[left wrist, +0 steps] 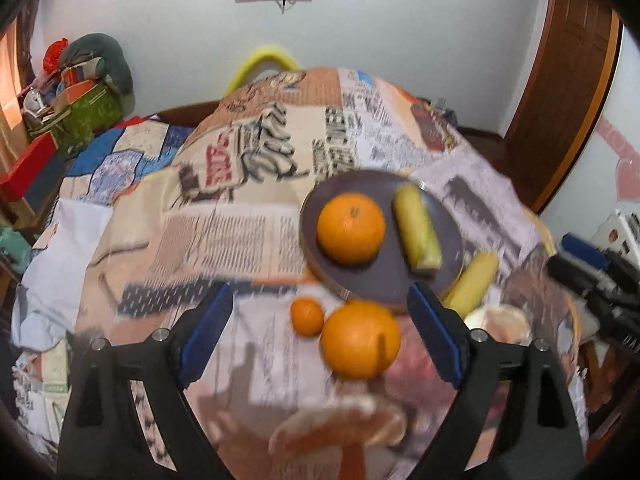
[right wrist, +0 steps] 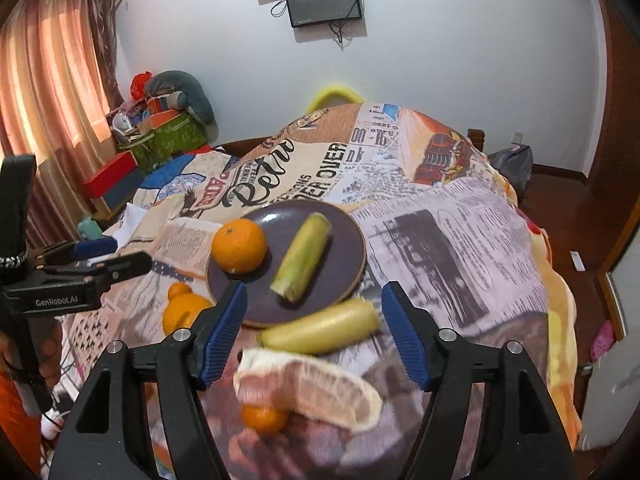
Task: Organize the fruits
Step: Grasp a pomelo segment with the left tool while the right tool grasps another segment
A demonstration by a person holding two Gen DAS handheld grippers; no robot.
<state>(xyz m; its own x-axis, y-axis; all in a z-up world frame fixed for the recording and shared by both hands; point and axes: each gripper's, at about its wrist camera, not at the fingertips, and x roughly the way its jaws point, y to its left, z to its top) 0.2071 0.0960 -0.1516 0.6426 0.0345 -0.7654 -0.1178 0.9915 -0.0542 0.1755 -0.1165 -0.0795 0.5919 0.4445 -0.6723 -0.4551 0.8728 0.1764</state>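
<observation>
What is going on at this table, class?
A person holds a two-finger tool in each hand above a table spread with a newspaper-print cloth, sorting fruit. The dark plate already carries an orange and a greenish cane piece. Still on the cloth are a yellow piece, a pomelo segment, another orange and small mandarins. The left tool and right tool are both open, holding nothing.

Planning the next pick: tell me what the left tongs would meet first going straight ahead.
Probably the large orange on the cloth, between the open left tongs; the plate lies beyond it. Blur leaves depth uncertain.
</observation>
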